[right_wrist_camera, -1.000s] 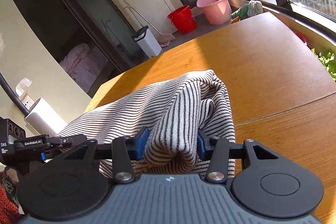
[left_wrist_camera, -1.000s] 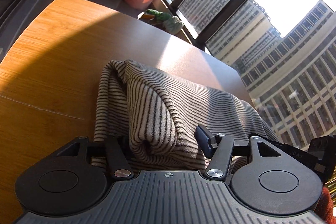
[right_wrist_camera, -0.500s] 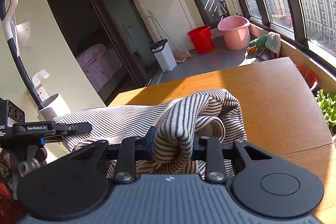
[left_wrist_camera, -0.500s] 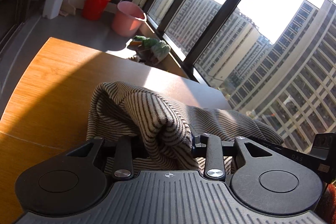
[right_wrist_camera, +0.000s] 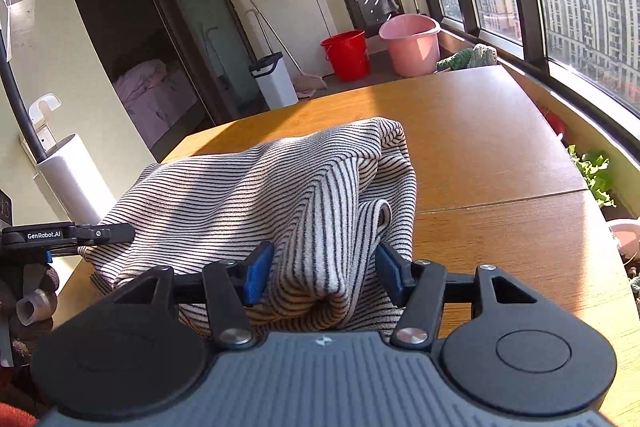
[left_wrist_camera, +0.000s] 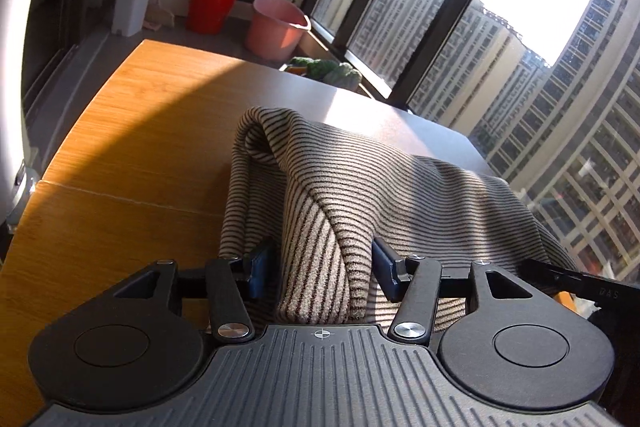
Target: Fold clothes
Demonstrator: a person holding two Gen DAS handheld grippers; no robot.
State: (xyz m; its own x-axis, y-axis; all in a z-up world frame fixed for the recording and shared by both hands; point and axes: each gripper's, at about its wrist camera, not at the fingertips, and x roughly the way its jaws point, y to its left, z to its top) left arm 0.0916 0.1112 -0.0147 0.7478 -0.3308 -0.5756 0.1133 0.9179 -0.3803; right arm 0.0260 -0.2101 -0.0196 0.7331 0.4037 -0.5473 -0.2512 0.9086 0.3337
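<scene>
A beige garment with thin dark stripes (left_wrist_camera: 360,187) lies bunched on the wooden table (left_wrist_camera: 132,131). In the left wrist view my left gripper (left_wrist_camera: 320,269) has its blue-padded jaws apart, with a fold of the cloth lying between them and gaps at the pads. In the right wrist view the same striped garment (right_wrist_camera: 260,195) spreads to the left, and my right gripper (right_wrist_camera: 324,273) also stands open around a bunched fold. The left gripper's body (right_wrist_camera: 68,235) shows at the left edge of the right wrist view.
Beyond the table's far end stand a pink bucket (left_wrist_camera: 276,35), a red bucket (left_wrist_camera: 210,7) and a white bin (left_wrist_camera: 132,3). Tall windows (left_wrist_camera: 500,47) run along the right side. Plants (right_wrist_camera: 592,175) sit by the sill, and a white cylinder (right_wrist_camera: 72,179) stands at the left.
Both grippers have opened from a tight pinch on the cloth folds. The garment has come down lower over the table, and both cameras tilted down.
</scene>
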